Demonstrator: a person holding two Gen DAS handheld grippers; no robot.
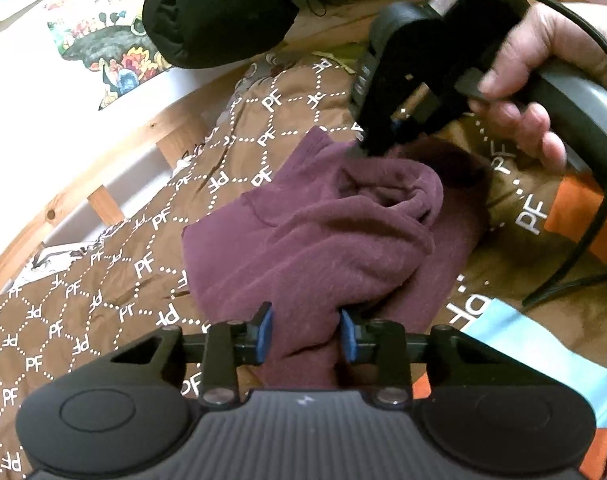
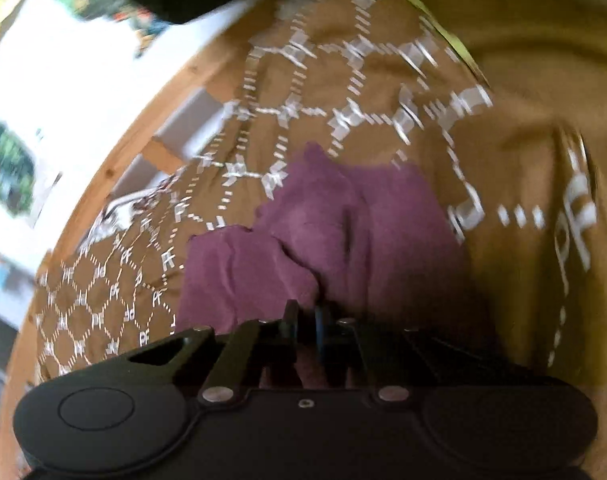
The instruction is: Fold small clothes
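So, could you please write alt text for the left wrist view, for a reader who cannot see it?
The left gripper pinches the near edge of a crumpled maroon garment lying on a brown bedspread printed with white PF letters. Across from it, the right gripper, held in a hand, grips the garment's far edge.

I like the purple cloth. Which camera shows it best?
The left wrist view: the purple cloth is sharp, its folds clear, the left gripper pinching it. The right wrist view shows it blurred.
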